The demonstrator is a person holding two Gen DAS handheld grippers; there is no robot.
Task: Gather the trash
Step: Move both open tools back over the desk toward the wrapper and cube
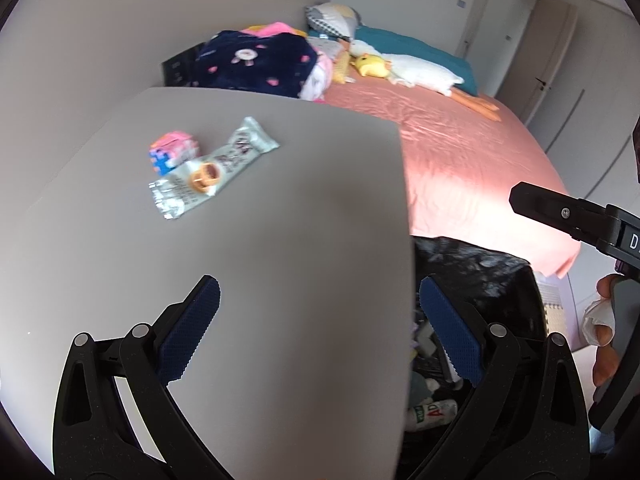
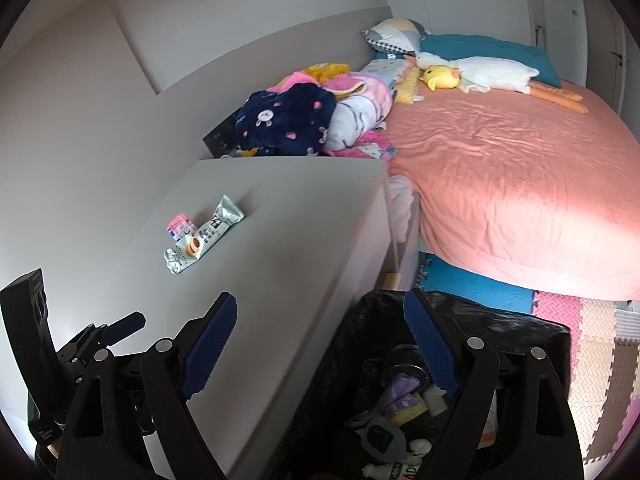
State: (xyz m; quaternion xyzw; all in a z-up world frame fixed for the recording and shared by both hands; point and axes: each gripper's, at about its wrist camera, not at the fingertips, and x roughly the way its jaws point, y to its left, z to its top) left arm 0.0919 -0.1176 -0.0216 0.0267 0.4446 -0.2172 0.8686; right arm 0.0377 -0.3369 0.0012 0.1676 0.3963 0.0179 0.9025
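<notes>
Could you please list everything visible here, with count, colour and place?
snack wrapper: one, silver-green, on the cabinet top
toy block: one, pink and blue, touching the wrapper's far side
cabinet: one, grey, beside the bed
trash bin: one, black-lined, on the floor by the cabinet, holding assorted trash
bed: one, pink sheet
clothes pile: one, navy and pink, at the bed's near corner
duck toy: one, yellow, near the pillows
floor mats: several, mixed colours
left hand-held gripper: open, empty
right hand-held gripper: open, empty
</notes>
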